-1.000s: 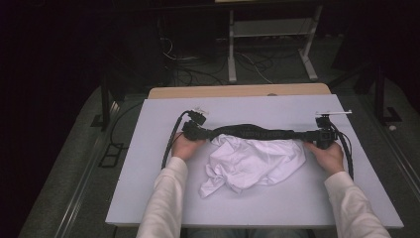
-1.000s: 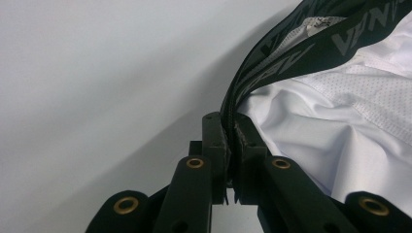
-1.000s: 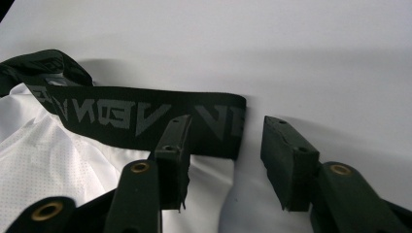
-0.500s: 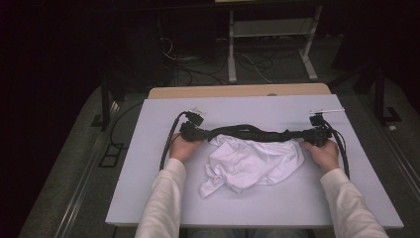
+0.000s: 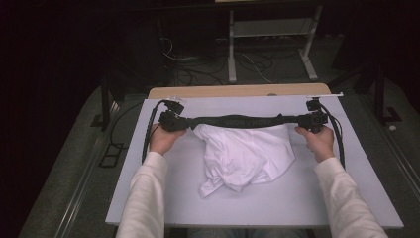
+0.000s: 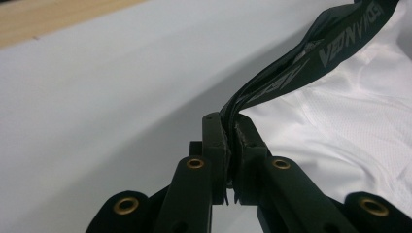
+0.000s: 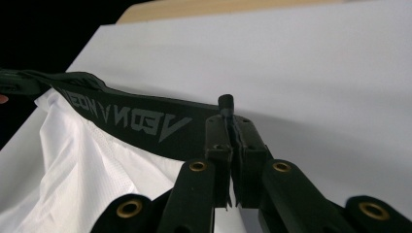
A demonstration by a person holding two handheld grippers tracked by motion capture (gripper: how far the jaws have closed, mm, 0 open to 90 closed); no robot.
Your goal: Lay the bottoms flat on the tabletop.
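Note:
A white garment (image 5: 245, 157) with a black lettered waistband (image 5: 242, 120) hangs stretched between both grippers above the table. My left gripper (image 5: 172, 120) is shut on the waistband's left end; in the left gripper view the band (image 6: 311, 53) runs out of the closed jaws toward the upper right, white cloth (image 6: 350, 131) below it. My right gripper (image 5: 313, 119) is shut on the right end; in the right gripper view the band (image 7: 131, 119) leads left from the jaws, over white cloth (image 7: 82, 174). The cloth's lower part lies crumpled on the table.
The pale grey table cover (image 5: 277, 203) lies over a wooden tabletop, whose far edge (image 5: 237, 91) shows beyond it. Cables trail from both grippers along the cover's sides. A white metal stand (image 5: 270, 34) and floor cables sit behind the table in the dark.
Both grippers have moved slightly outward and away from the person, pulling the waistband straighter. The white cloth hangs more spread beneath it.

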